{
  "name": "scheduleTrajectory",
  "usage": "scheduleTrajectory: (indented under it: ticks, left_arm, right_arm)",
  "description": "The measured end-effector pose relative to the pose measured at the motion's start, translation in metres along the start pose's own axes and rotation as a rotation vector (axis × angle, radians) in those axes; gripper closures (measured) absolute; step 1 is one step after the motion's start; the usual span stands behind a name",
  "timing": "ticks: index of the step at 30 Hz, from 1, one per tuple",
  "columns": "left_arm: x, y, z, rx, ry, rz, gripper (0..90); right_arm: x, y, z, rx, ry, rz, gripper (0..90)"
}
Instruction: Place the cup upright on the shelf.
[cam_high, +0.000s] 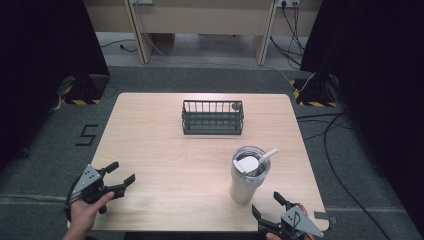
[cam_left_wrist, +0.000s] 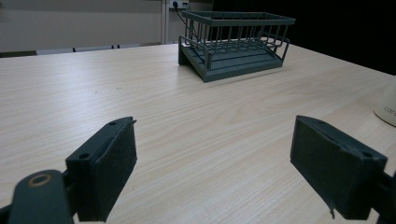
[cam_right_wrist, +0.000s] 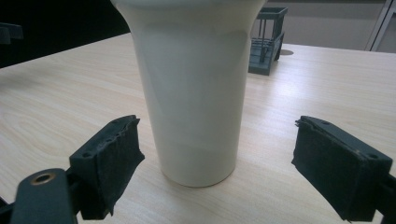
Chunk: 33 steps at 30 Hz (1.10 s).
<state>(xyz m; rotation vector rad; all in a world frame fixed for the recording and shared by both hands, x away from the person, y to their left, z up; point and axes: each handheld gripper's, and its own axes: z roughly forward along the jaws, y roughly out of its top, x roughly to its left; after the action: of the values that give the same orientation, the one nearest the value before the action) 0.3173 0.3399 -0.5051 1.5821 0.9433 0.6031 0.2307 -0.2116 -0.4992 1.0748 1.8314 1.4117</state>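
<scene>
Now | cup (cam_high: 248, 176) upright, axis vertical, mouth up | right tongs (cam_high: 274, 210) wide open, empty | left tongs (cam_high: 123, 176) wide open, empty

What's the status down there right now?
Both tongs open, left, right. White tumbler upright before right tongs, untouched. Wire rack beyond; path clear.

We see a pale wooden counter (cam_high: 165, 150) standing on grey carpet. A dark wire rack (cam_high: 212, 117) sits on it towards the far edge. A tall white cup (cam_high: 246, 177) with a straw stands upright near the front right, well apart from the rack.
</scene>
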Motion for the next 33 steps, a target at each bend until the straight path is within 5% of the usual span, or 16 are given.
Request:
scheduleTrajectory:
  ticks: [33]
  left_arm:
    - [0.000,0.000,0.000,-0.002,-0.007,0.001,14.1]
  right_arm:
    - [0.007,0.018,0.037,0.000,0.064,-0.015,15.1]
